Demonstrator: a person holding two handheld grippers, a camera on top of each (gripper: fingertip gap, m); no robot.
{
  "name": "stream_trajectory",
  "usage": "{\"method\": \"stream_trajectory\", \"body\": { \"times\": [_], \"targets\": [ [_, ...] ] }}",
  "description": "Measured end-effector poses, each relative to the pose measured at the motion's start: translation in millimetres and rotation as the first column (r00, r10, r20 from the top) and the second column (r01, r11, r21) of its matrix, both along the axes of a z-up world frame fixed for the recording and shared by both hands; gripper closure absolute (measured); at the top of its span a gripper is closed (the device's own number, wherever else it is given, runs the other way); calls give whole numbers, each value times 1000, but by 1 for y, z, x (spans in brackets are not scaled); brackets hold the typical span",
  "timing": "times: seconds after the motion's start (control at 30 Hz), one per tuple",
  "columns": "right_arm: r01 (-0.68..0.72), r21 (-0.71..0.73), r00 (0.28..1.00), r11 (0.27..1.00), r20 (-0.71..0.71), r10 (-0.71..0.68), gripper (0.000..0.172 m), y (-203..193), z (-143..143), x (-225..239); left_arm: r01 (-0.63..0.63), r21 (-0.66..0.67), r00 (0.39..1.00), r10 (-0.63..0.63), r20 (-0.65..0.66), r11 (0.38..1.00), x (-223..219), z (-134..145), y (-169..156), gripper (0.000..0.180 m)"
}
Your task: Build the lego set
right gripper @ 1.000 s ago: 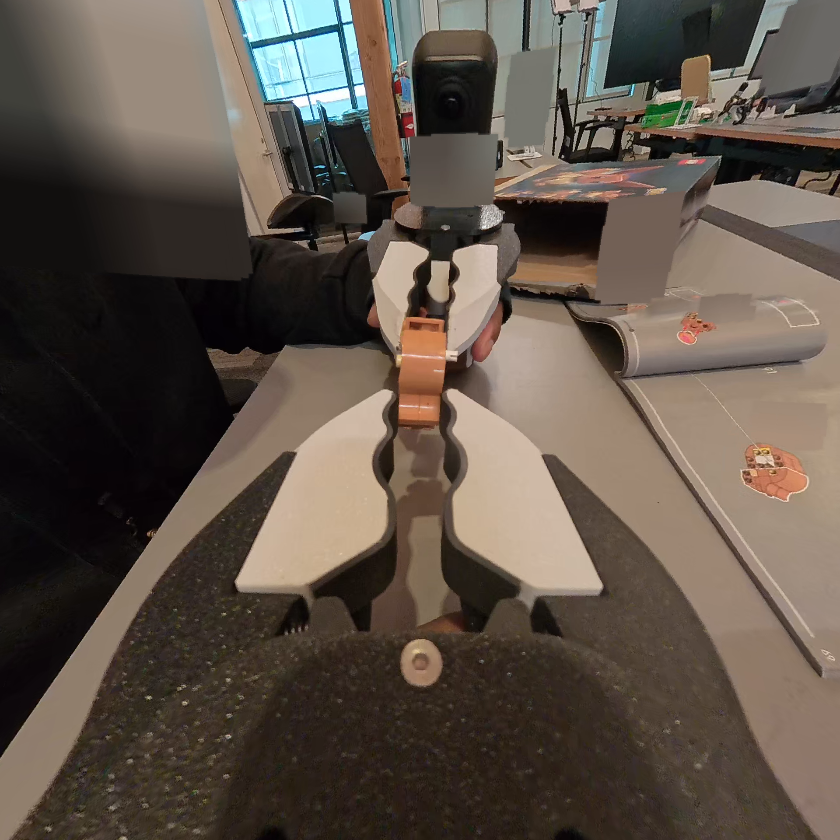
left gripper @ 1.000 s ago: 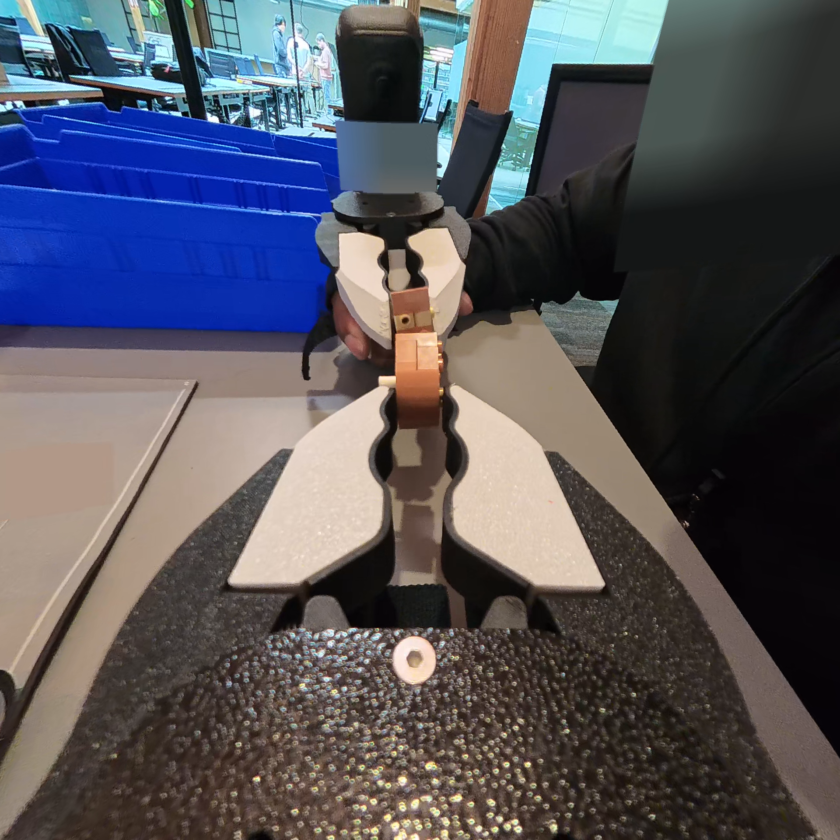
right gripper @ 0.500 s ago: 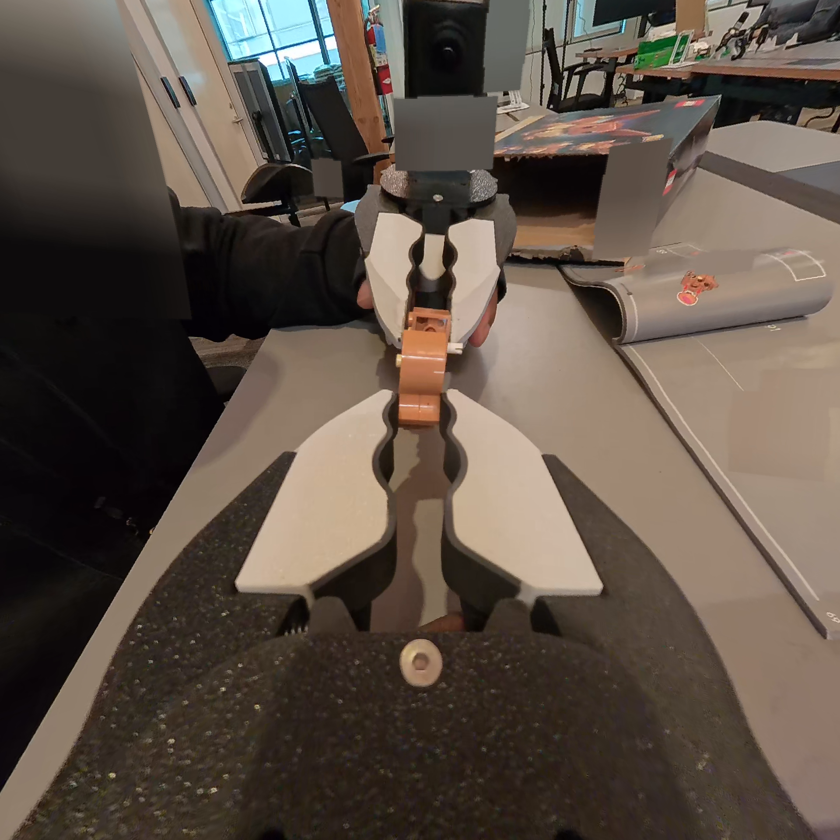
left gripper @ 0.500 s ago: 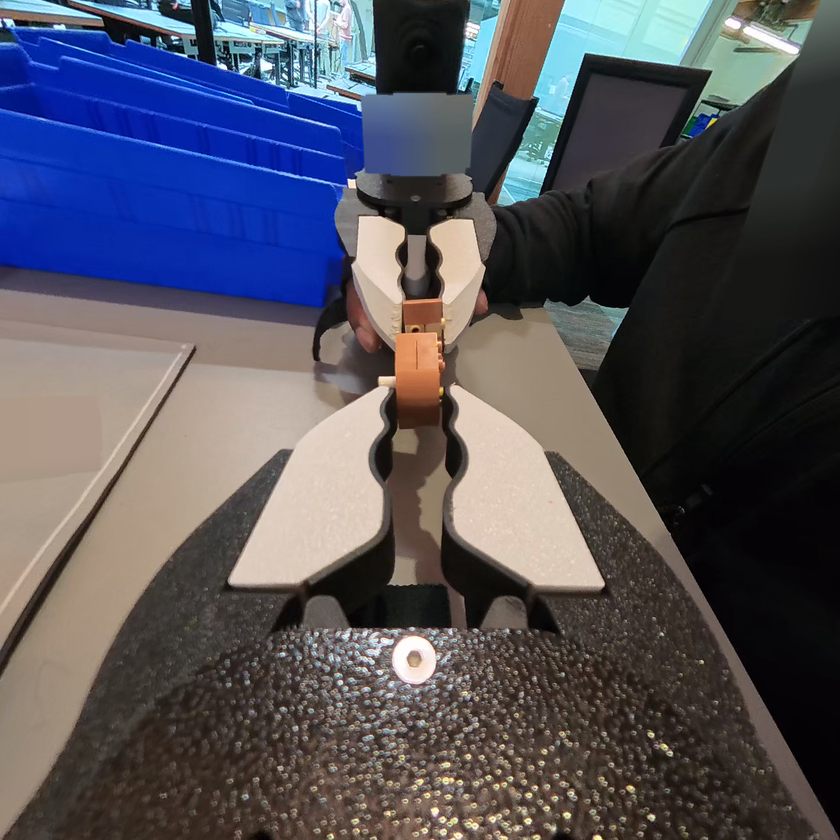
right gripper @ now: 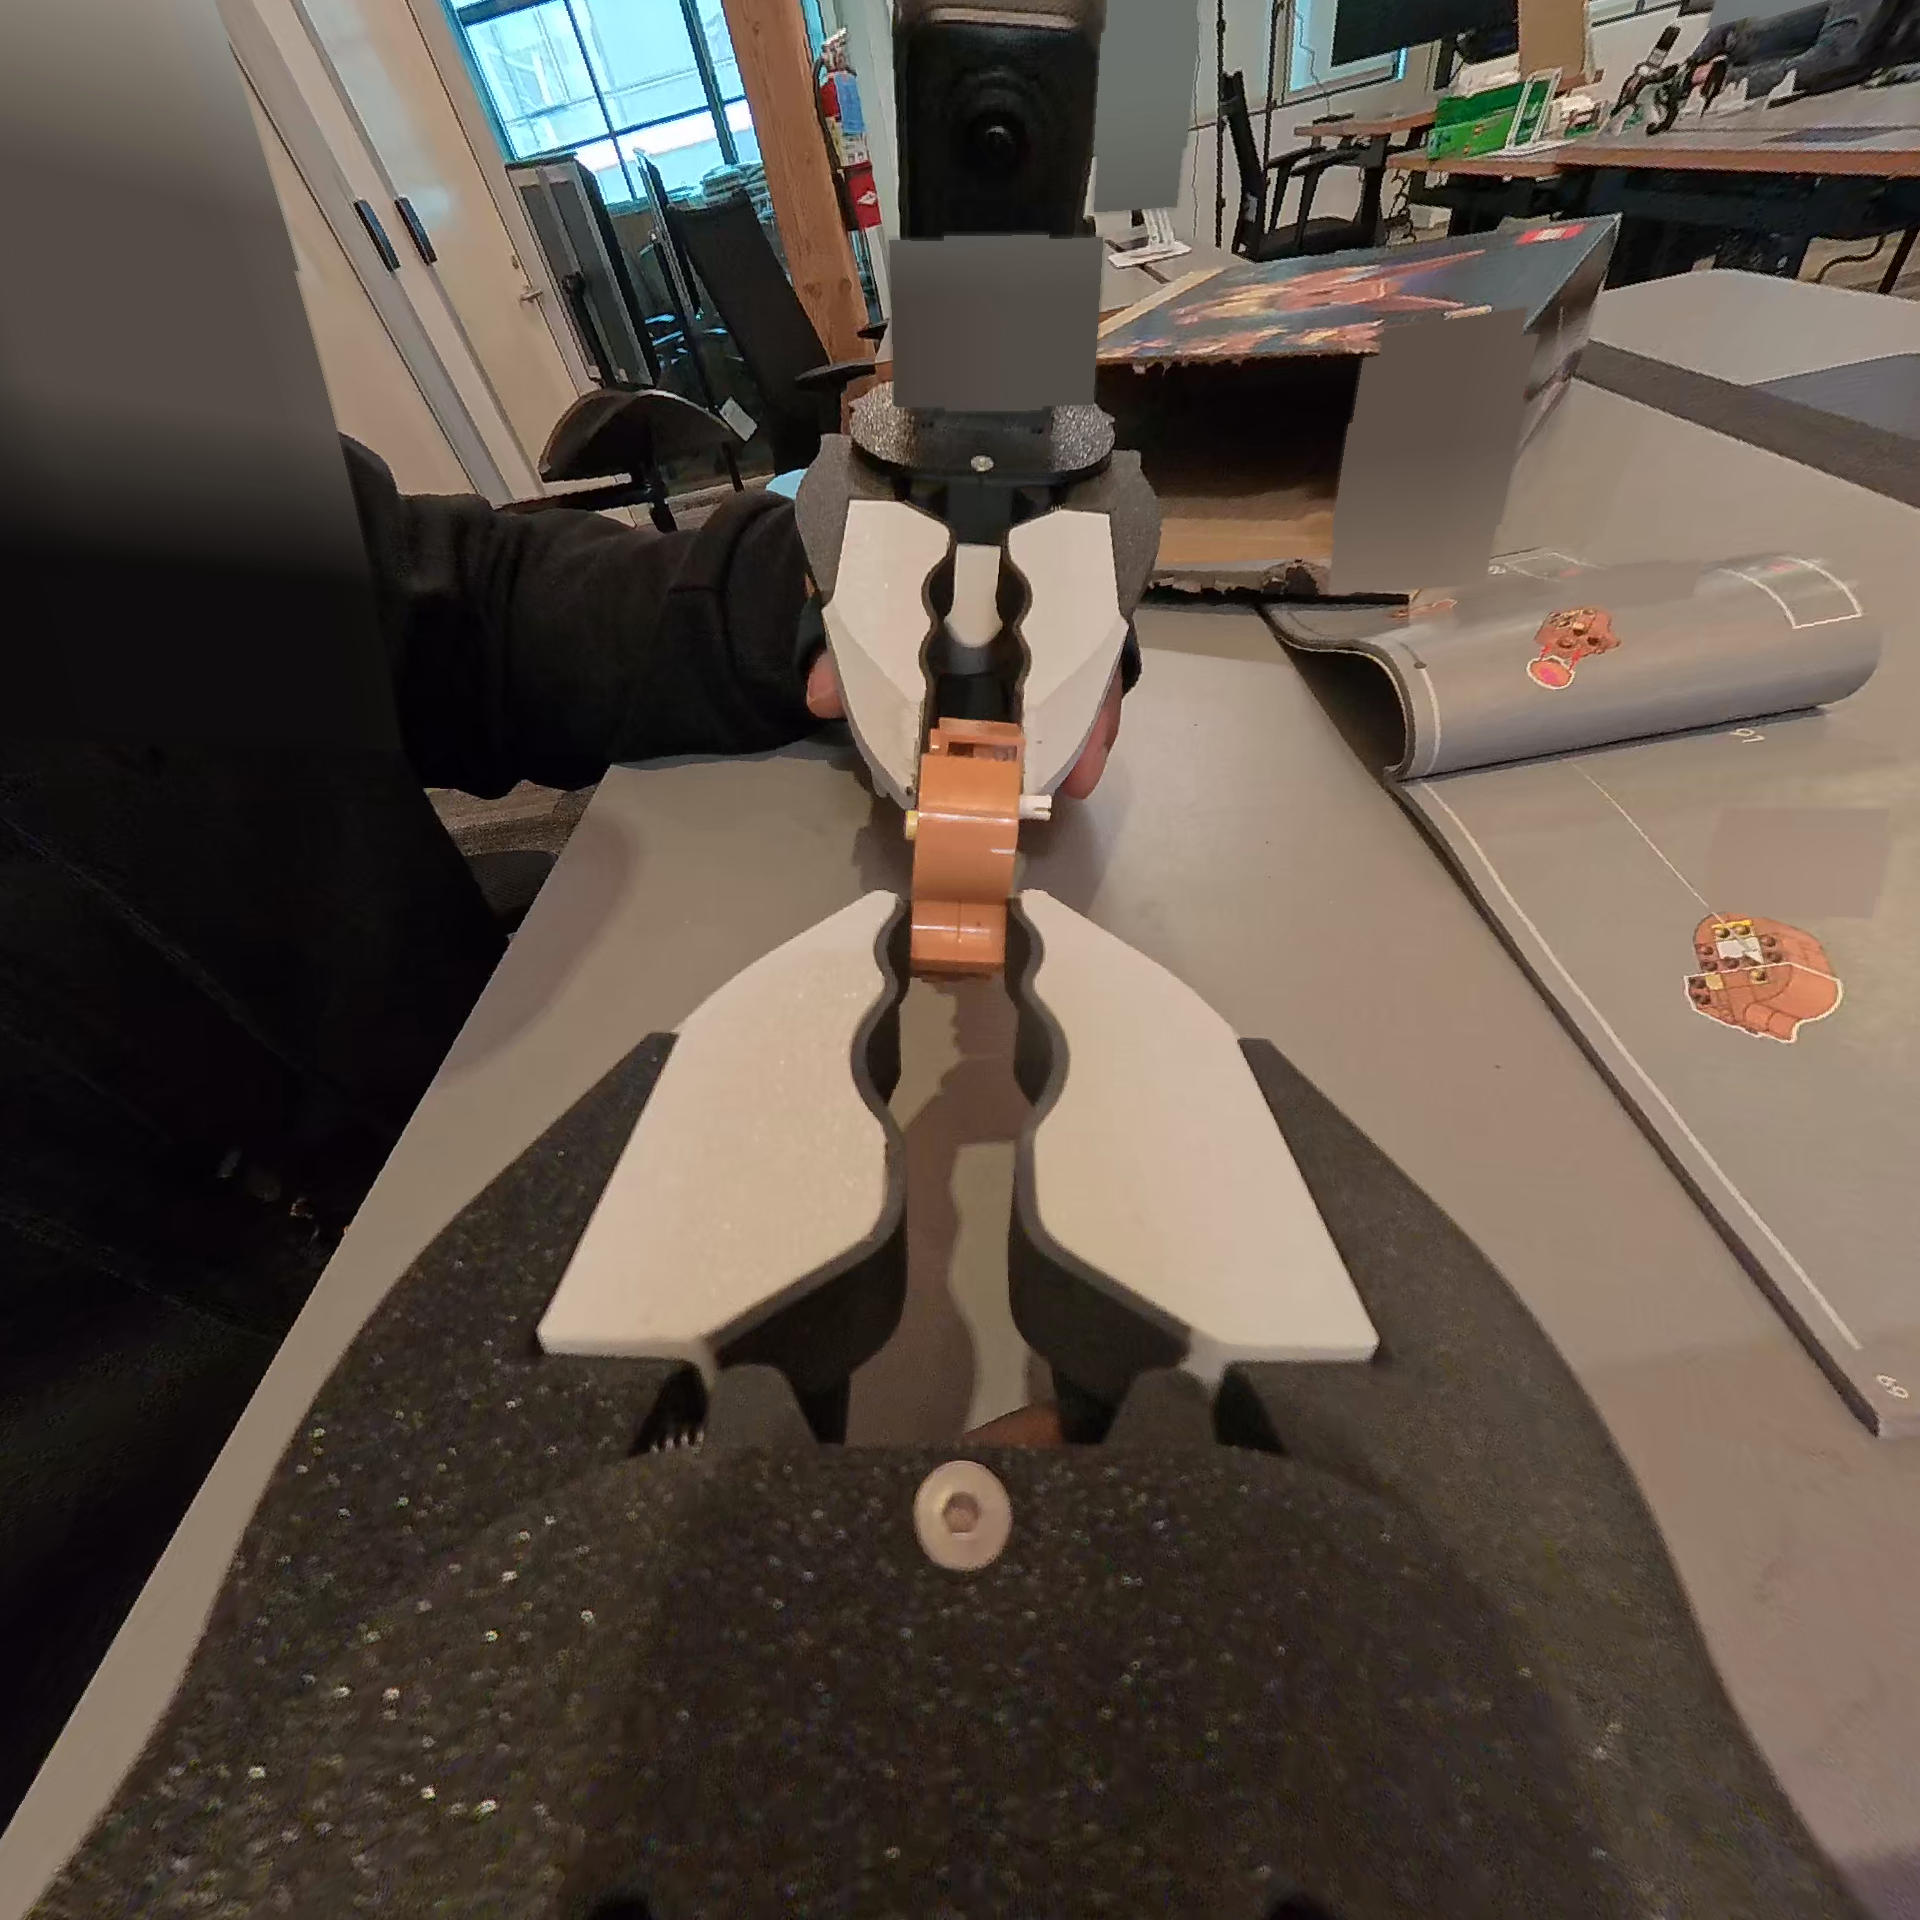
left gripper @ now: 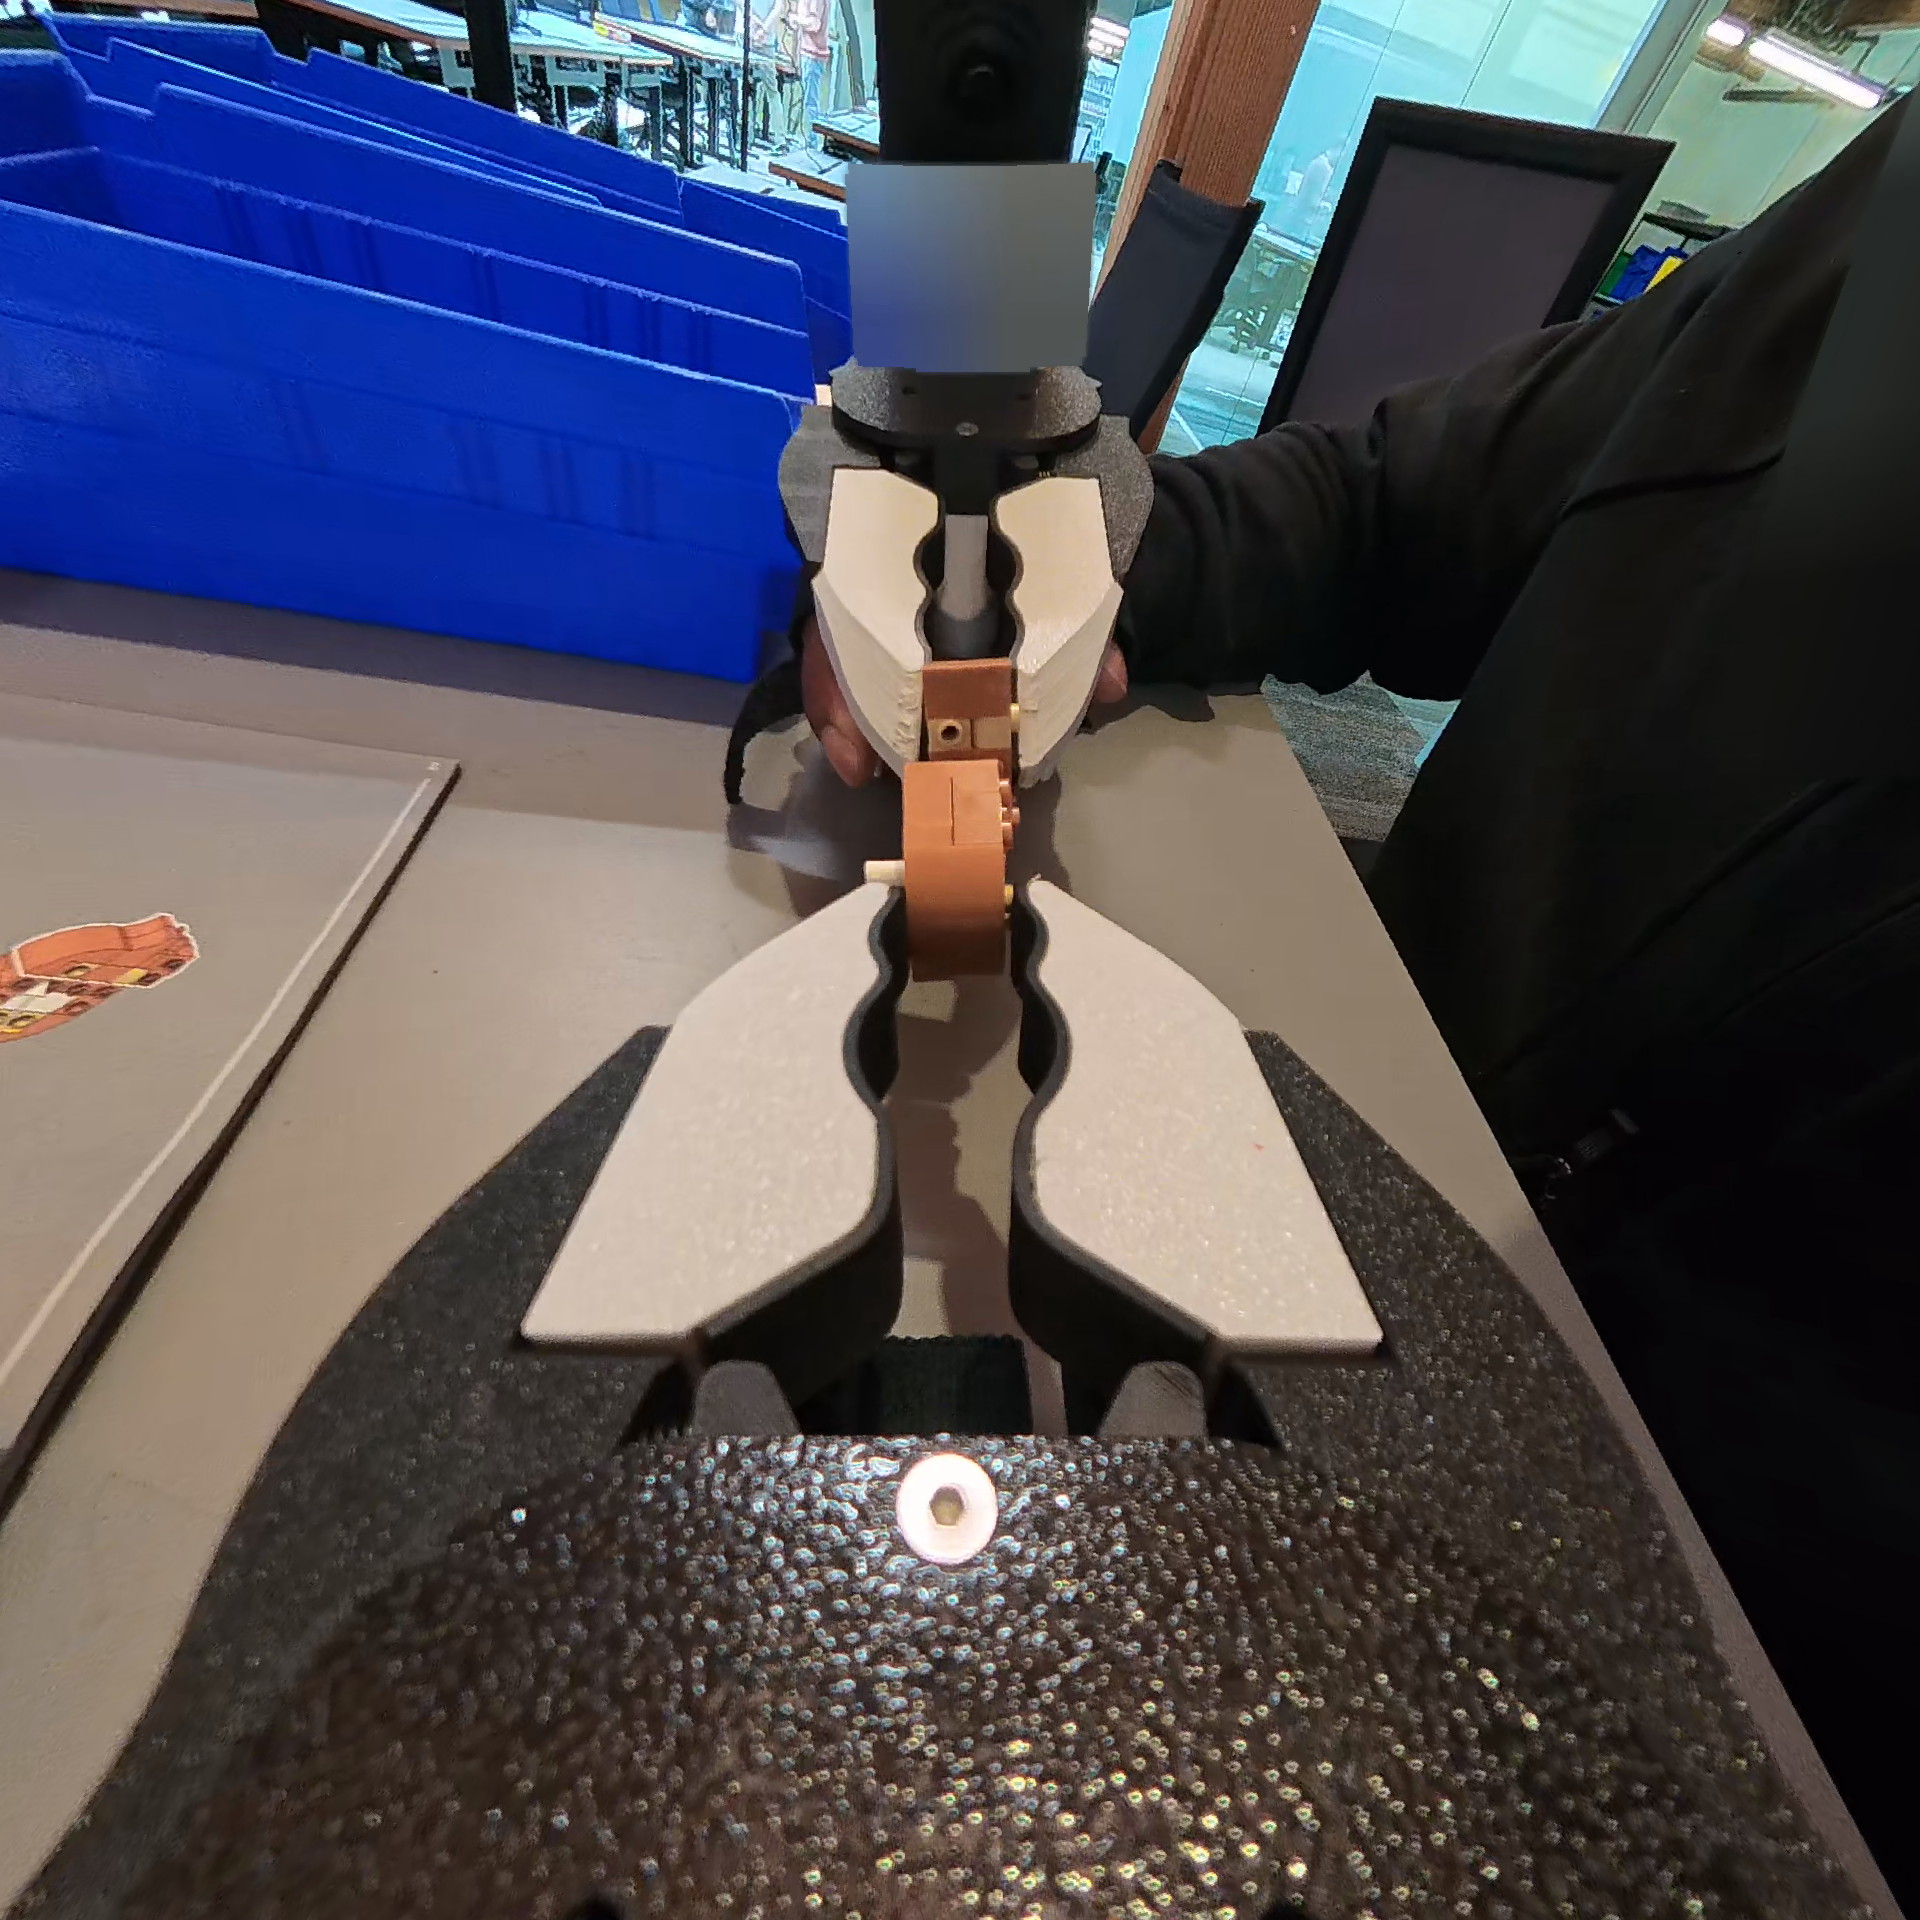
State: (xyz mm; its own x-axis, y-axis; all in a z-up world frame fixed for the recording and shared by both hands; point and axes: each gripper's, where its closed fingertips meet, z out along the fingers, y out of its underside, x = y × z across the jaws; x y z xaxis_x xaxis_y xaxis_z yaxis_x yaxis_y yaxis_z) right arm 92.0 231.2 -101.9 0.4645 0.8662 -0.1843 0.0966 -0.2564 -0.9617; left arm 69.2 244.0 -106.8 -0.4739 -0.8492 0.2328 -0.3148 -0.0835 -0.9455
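Between my two sets of fingers hangs a brown brick assembly (left gripper: 954,873), lifted off the grey table (left gripper: 540,935) and gripped at both ends. My left gripper (left gripper: 954,914) has its pads pressed on the rounded end, a cream peg sticking out at nine o'clock; my right gripper (right gripper: 958,925) pinches the opposite end, which in the left wrist view shows as a squarer brown block (left gripper: 966,701) in the far white fingers (left gripper: 873,623) at twelve o'clock. Whether block and rounded part are fully joined I cannot make out; the seam is partly covered by fingertips. My hands are mostly hidden behind the gripper bodies. At nine o'clock lies an instruction sheet (left gripper: 156,987), cut off by the frame; blue bins (left gripper: 364,416) stand at ten o'clock. In the right wrist view an opened cardboard box (right gripper: 1351,343) sits at one o'clock, a curled booklet (right gripper: 1621,675) at two.
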Motion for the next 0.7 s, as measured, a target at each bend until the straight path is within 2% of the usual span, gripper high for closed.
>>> {"method": "stream_trajectory", "body": {
  "times": [0.2,0.37,0.47,0.7],
  "targets": [
    [6,-15,1000,1000,12,-6,155,1,-3,0,-5,-9,1000,5,-14,1000,0,-1,1,162],
    [67,-68,987,995,150,-56,155,7,-23,4,-22,-12,998,21,-60,1000,1,-7,4,162],
    [52,-80,980,995,198,-35,155,3,-28,2,-41,28,993,44,-108,999,1,-15,7,162],
    [23,-92,980,996,198,-5,155,0,-30,0,-3,77,989,14,-150,997,-1,-23,0,162]
  ]
}}
